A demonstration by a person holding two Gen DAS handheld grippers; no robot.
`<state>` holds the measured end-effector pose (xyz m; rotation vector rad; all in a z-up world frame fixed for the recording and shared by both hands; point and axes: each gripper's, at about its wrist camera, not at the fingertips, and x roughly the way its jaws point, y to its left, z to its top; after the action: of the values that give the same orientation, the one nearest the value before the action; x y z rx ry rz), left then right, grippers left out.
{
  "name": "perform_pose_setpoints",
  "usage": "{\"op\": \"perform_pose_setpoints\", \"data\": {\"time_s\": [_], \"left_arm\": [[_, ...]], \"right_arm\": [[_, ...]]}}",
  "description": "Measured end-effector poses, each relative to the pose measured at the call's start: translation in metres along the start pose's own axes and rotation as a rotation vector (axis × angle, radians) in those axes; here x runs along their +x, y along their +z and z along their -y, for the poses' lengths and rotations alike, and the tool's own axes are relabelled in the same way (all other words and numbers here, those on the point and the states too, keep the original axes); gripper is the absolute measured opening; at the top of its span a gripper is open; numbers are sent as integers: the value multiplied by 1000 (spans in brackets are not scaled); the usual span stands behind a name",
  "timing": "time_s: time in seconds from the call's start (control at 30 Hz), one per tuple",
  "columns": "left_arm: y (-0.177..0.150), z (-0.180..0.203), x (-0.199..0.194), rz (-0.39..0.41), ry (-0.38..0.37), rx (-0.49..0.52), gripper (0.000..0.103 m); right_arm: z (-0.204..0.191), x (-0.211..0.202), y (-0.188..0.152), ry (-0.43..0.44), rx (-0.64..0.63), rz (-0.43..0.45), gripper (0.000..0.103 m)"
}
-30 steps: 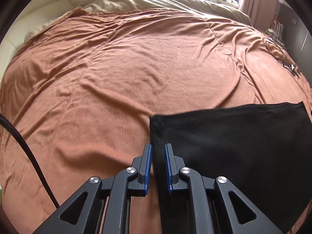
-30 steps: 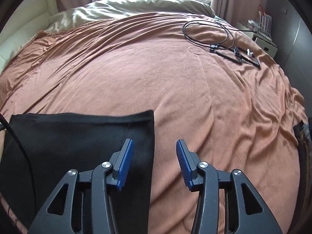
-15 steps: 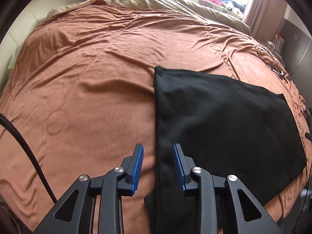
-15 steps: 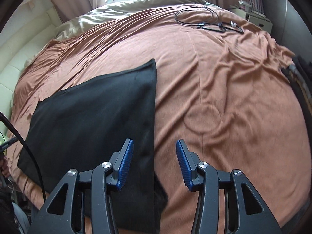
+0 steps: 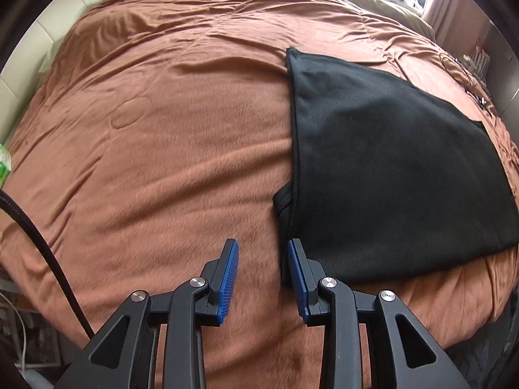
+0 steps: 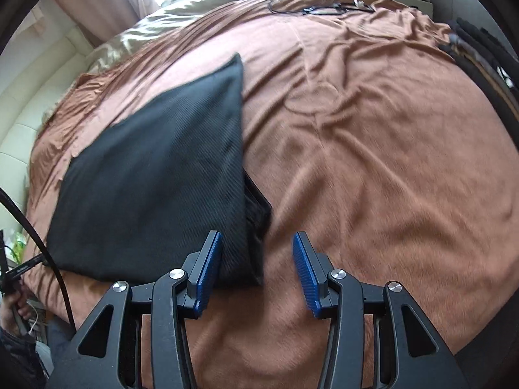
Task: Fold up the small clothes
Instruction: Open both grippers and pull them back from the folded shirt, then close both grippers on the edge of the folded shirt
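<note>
We note a black garment [image 5: 389,168], fine ribbed knit, folded flat into a rough four-sided shape on a rust-brown fleecy blanket [image 5: 162,162] with soft wrinkles. A lower layer pokes out at the fold's near side edge. The left gripper [image 5: 262,278] has just been opening; its blue ridged pads stand apart over bare blanket, just beside the garment's near left corner, holding nothing. The right gripper [image 6: 258,272] is parted above the near right corner, not pinching it. Only the right view shows a coiled black cable [image 6: 311,6] on the far blanket. No containers seen.
</note>
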<state>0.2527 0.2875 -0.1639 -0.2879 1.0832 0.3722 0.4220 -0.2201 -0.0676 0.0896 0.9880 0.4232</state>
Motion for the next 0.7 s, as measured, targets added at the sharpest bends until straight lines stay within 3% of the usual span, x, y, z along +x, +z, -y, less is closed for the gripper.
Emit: {"op": "perform_pose_setpoints", "data": {"time_s": [0.2, 0.47, 0.7], "left_arm": [[-12, -13, -58, 81, 39, 14, 34], [-36, -26, -127, 144, 13, -14, 34], [-43, -30, -129, 157, -46, -63, 34]], "right_arm": [[12, -26, -18, -7, 44, 33, 40], [25, -61, -39, 125, 96, 62, 40], [21, -65, -49, 218, 143, 64, 40]]}}
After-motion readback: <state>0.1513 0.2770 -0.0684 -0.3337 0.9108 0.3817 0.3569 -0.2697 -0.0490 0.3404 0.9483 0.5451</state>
